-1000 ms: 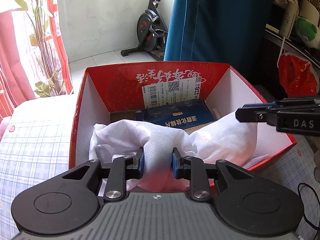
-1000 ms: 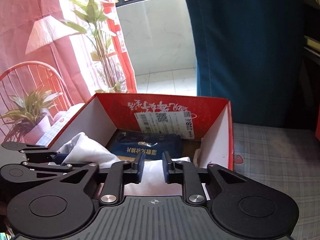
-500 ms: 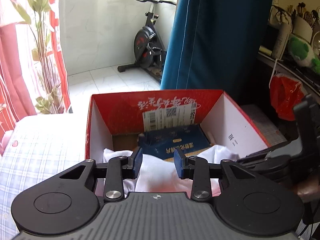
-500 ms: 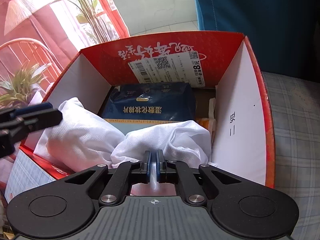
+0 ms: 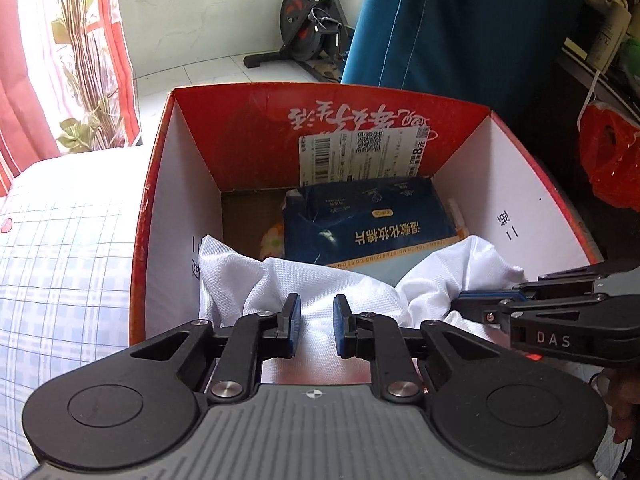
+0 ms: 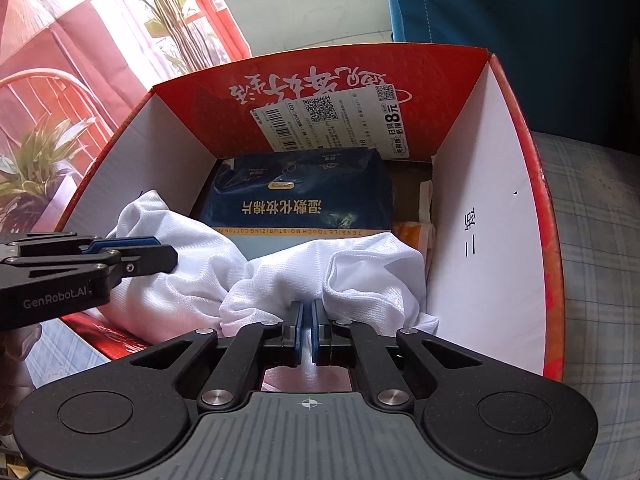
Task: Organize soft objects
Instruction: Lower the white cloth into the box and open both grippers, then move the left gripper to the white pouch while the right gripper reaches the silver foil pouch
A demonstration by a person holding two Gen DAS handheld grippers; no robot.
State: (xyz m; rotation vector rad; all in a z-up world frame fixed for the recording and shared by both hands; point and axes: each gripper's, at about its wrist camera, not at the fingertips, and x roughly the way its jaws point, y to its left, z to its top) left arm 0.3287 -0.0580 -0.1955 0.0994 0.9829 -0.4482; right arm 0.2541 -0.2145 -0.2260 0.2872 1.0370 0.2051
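A white cloth (image 5: 320, 280) lies bunched at the near end of a red cardboard box (image 5: 248, 128), partly on a dark blue pack of cotton pads (image 5: 368, 224). My left gripper (image 5: 316, 326) hangs just over the cloth with its jaws a little apart, holding nothing. My right gripper (image 6: 307, 330) is shut on a fold of the white cloth (image 6: 360, 276) at the near right of the box (image 6: 516, 184). The blue pack (image 6: 304, 196) lies behind the cloth. The right gripper also shows in the left wrist view (image 5: 472, 310), and the left gripper in the right wrist view (image 6: 160, 254).
The box stands on a blue checked bedsheet (image 5: 60, 260). A blue curtain (image 5: 460, 28), an exercise bike (image 5: 308, 28), red curtains with a plant (image 5: 80, 60) and a red plastic bag (image 5: 612, 160) lie beyond. A printed label (image 6: 332, 120) is stuck on the box's far wall.
My left gripper has let go of the cloth and opened slightly. My right gripper has closed on the cloth and lowered it into the box; the cloth now rests lower inside.
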